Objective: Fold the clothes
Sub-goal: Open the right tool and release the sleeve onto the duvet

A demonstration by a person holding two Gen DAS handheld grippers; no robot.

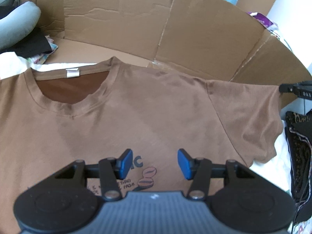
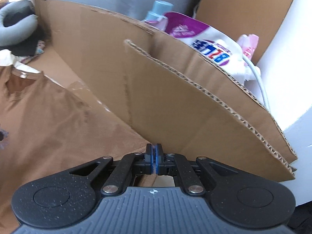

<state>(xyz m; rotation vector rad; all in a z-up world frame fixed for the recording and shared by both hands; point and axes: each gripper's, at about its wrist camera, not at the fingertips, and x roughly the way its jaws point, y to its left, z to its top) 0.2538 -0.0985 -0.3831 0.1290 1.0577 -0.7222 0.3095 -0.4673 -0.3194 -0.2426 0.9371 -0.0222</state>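
Tee [image 1: 136, 107] lies flat, collar [image 1: 74, 81] toward cardboard wall [image 1: 156, 19], print up.

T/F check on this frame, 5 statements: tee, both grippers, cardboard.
1. The brown T-shirt lies front up, its print showing. True.
2. The left gripper is clamped on the collar. False: its jaws stand apart over the chest print, nothing between the pads.
3. The right gripper has its jaws closed together. True; in the left wrist view its tip sits at the sleeve edge, though cloth between the pads cannot be confirmed.
4. The neck label is black. False: it is white.
5. The cardboard wall stands in front of the hem. False: it stands beyond the collar.
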